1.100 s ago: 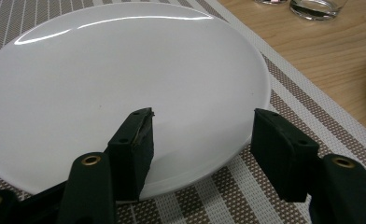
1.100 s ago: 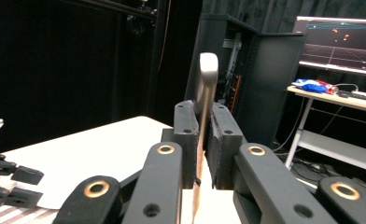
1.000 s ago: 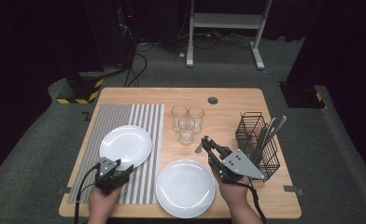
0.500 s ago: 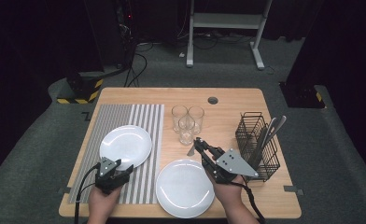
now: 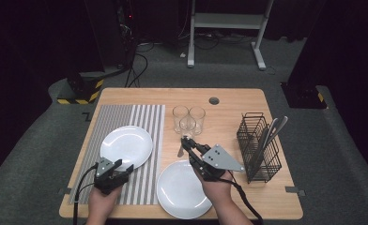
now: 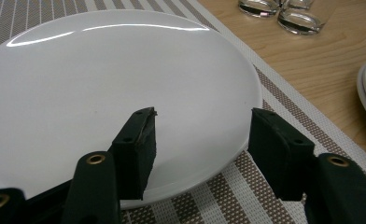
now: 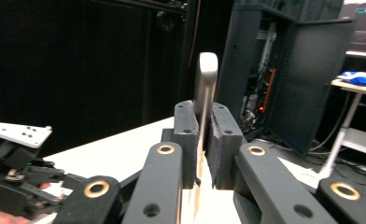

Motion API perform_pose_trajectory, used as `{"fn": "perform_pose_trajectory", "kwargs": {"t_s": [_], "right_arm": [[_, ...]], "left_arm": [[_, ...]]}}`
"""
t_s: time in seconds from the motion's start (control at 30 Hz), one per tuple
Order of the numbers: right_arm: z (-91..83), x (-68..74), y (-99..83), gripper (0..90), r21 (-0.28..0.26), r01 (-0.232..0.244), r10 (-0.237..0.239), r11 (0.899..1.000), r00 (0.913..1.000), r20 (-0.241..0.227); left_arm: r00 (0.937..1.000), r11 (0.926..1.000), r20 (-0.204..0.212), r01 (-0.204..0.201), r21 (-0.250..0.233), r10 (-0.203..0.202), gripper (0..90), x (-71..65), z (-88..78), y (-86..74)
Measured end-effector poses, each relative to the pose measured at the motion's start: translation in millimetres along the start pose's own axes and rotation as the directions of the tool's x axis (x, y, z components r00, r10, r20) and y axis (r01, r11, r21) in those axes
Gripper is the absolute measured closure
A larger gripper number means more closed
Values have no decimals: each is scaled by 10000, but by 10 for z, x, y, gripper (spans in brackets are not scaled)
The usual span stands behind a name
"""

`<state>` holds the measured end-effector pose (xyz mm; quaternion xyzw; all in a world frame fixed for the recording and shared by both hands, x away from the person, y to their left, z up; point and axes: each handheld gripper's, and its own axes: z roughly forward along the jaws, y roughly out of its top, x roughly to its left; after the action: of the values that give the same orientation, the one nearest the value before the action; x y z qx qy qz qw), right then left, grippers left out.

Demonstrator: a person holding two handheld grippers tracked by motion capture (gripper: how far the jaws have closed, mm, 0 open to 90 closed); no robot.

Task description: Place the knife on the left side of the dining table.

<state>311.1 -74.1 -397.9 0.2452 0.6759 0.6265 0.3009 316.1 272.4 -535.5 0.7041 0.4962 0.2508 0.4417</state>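
Steel flat-handled table knife (image 7: 204, 88) is pinched between the pads of the right gripper (image 5: 187, 143), long axis roughly vertical, one end pointing down toward the table between the striped mat and the near white plate (image 5: 182, 190). Left gripper (image 6: 200, 149) rests spread over the near rim of the far-left white round plate (image 5: 126, 146) on the grey striped woven placemat (image 5: 144, 117). Light wooden tabletop (image 5: 229, 101); black wire cutlery basket (image 5: 259, 147) to the right; dark room, grey carpet.
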Motion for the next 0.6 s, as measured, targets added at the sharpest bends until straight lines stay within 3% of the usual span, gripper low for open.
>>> {"fn": "perform_pose_trajectory", "kwargs": {"t_s": [0.3, 0.6], "right_arm": [[164, 251, 44, 831, 103, -33, 40, 9999, 9973, -729], [272, 395, 26, 831, 210, -144, 170, 9997, 9914, -1297]], "left_arm": [[10000, 10000, 9, 41, -85, -41, 421, 9, -11, -3], [10000, 9999, 8, 11, -129, -11, 424, 4, -14, -5]]}}
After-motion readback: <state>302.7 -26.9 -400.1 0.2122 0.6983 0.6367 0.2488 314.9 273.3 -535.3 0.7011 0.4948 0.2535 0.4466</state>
